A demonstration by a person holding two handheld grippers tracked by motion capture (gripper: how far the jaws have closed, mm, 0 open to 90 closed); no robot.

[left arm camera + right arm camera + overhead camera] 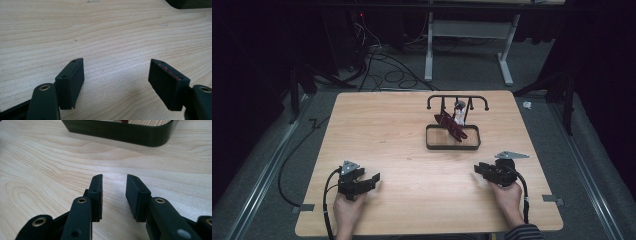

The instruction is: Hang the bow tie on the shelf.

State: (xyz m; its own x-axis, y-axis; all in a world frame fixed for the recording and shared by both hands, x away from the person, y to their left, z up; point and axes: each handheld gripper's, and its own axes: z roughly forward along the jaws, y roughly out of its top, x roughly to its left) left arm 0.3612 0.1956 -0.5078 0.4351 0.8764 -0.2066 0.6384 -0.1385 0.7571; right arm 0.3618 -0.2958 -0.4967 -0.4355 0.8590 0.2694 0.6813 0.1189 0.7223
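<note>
Seemingly pre-start: L gripper (pixel 371 180) jaws wide, R gripper (pixel 478 169) narrow gap, both empty; rack (pixel 453 131) w/ red item (pixel 450 125) untouched.

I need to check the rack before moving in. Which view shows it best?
The high view: the whole rack with its tray, top bar and dark red item. The right gripper view catches just its front rim; the left gripper view, perhaps a dark corner.

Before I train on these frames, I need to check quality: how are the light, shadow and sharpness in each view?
High view: table evenly lit, surroundings nearly black, rack small and soft. Left gripper view: crisp wood grain, soft shadows beneath the open left gripper. Right gripper view: right gripper sharp at its tips, blurred near the lens; tray wall slightly soft.
</note>
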